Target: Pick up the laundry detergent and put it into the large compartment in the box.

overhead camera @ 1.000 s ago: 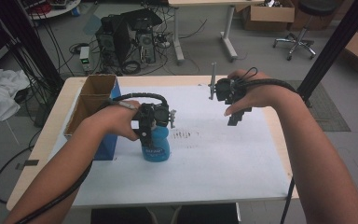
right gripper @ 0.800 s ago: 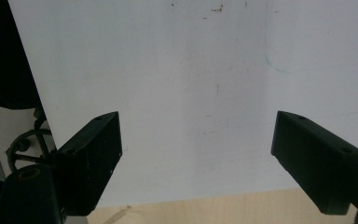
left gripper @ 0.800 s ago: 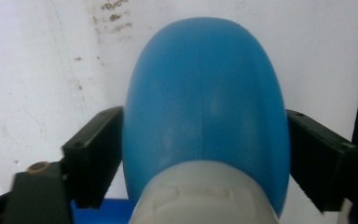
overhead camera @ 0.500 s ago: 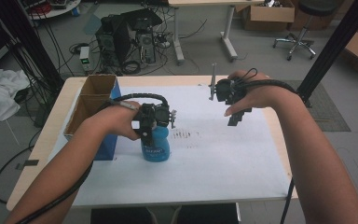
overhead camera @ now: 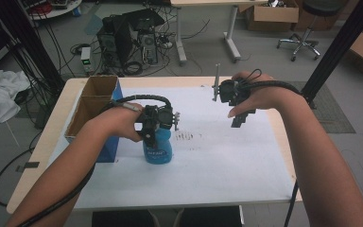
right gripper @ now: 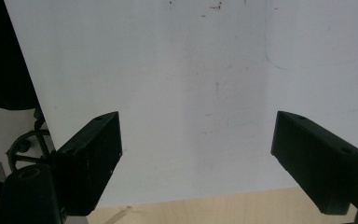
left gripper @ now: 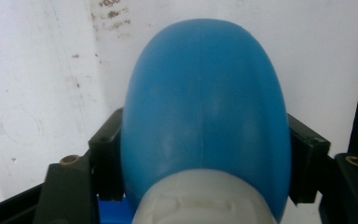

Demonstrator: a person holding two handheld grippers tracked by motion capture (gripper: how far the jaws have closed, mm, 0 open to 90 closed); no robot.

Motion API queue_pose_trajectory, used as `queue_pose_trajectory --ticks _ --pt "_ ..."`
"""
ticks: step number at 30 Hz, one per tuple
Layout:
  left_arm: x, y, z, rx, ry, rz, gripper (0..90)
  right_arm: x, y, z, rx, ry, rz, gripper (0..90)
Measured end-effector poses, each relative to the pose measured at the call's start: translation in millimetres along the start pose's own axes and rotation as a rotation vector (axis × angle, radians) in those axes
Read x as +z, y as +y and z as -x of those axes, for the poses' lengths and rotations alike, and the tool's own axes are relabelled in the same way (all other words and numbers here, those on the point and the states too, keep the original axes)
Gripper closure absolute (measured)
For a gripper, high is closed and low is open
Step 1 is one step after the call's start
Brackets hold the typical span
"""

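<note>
High view: The left gripper [overhead camera: 158,124] is clamped on the blue bottle [overhead camera: 158,147], which stands upright on the white sheet [overhead camera: 217,165] covering the counter [overhead camera: 42,156], just beside the open cardboard box [overhead camera: 90,101]. The right gripper [overhead camera: 238,111] hangs above the far right part of the sheet, well apart from the bottle, carrying nothing. Dark smudges [overhead camera: 186,137] mark the sheet just right of the bottle.

Left gripper view: The jaws press both sides of the blue bottle [left gripper: 205,107] below its shoulder, with the white collar [left gripper: 200,200] at the bottom edge. The step in hand appears to be holding or lifting the bottle. To do it well, keep the grip square across the body, keep the bottle vertical, and avoid squeezing hard, since the rounded plastic wall probably flexes and could slip.

Right gripper view: The jaws stand wide apart over the white sheet [right gripper: 191,70], near its edge and a strip of bare counter [right gripper: 214,207].

Limits: The bottle's top and nozzle are hidden by the left gripper in the high view and cut off in the left gripper view. The label text is unreadable. The box's contents cannot be made out.
</note>
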State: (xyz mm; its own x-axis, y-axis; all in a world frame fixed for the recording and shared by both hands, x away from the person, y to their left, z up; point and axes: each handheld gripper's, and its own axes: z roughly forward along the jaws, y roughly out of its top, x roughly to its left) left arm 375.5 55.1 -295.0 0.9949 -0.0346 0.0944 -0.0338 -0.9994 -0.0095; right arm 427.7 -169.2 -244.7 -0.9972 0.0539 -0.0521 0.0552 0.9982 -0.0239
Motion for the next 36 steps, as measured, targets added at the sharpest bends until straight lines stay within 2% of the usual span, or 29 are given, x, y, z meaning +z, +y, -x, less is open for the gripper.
queue_pose_trajectory --ticks 5,15,20,24,25,26,27,30,32,33,34,36 --pt "0.5 0.5 0.1 0.003 0.012 -0.009 35.7 -0.3 1.7 -1.3 -0.007 0.000 0.004 16.3" --pt "-0.9 -0.8 -3.4 0.012 -0.018 -0.010 37.9 -0.3 2.4 -2.0 -0.007 0.001 0.005 16.3" --pt "-1.9 -3.4 -3.6 -0.004 -0.023 -0.009 38.2 -0.3 1.3 -1.7 -0.005 0.000 0.007 16.3" --pt "-4.4 -4.0 -5.0 -0.038 -0.030 -0.042 38.3 -0.8 0.6 -1.7 -0.005 0.001 0.005 16.3" --pt "-8.3 -5.0 -5.9 -0.068 -0.031 -0.041 38.3 -1.0 0.7 -1.9 -0.005 0.002 0.005 16.3" --pt "-8.3 -5.0 -5.9 -0.068 -0.031 -0.041 38.3 -1.0 0.7 -1.9 -0.005 0.002 0.005 16.3" --pt "-13.8 -5.8 -6.5 -0.093 -0.036 -0.048 38.3 -1.1 0.7 -2.3 -0.005 0.001 0.009 16.3" --pt "-19.6 -6.5 -6.9 -0.117 -0.037 -0.043 38.3 -1.6 0.7 -2.6 -0.006 -0.002 0.008 16.3" --pt "-29.4 -7.6 -9.3 -0.164 -0.050 -0.044 38.3 -1.7 0.7 -2.9 -0.008 -0.002 0.007 16.3" --pt "-29.4 -7.6 -9.3 -0.164 -0.050 -0.044 38.3 -1.5 0.7 -3.1 -0.008 -0.002 0.009 16.3" --pt "-34.7 -10.0 -12.0 -0.197 -0.071 -0.028 38.2 -1.4 0.7 -3.1 -0.009 -0.001 0.009 16.3" --pt "-40.8 -11.6 -14.2 -0.240 -0.082 -0.017 38.2 -1.6 1.1 -3.2 -0.011 -0.004 0.008 16.3"
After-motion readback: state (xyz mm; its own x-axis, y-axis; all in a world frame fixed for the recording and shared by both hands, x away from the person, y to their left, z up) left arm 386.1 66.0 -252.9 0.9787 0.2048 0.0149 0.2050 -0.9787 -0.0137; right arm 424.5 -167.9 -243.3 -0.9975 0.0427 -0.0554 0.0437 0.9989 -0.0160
